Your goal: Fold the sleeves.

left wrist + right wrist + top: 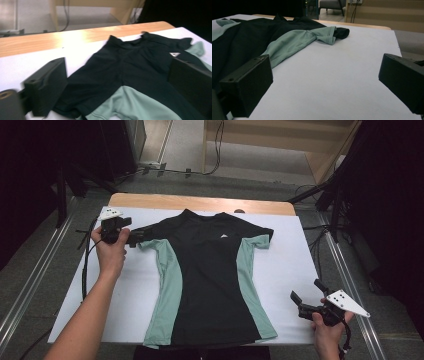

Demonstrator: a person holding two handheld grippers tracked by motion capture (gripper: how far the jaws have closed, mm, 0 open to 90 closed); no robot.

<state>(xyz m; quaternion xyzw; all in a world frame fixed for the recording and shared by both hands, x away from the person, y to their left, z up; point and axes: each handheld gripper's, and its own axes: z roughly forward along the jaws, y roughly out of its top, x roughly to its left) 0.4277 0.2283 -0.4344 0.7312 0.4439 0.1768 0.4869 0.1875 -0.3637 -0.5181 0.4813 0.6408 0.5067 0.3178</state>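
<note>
A black T-shirt with mint green side panels lies flat, front up, on the white-covered table; its hem hangs slightly over the near edge. My left gripper is open at the shirt's left sleeve. In the left gripper view the sleeve lies between the wide-apart jaws of that gripper. Near the table's front right corner my right gripper is open over bare cloth, well clear of the shirt. The right gripper view has its own gripper pointing towards the folded right sleeve.
A bare wooden strip runs along the table's far edge. Metal rails flank the table on both sides, with dark stands and cables on the floor behind. White table surface lies free right of the shirt.
</note>
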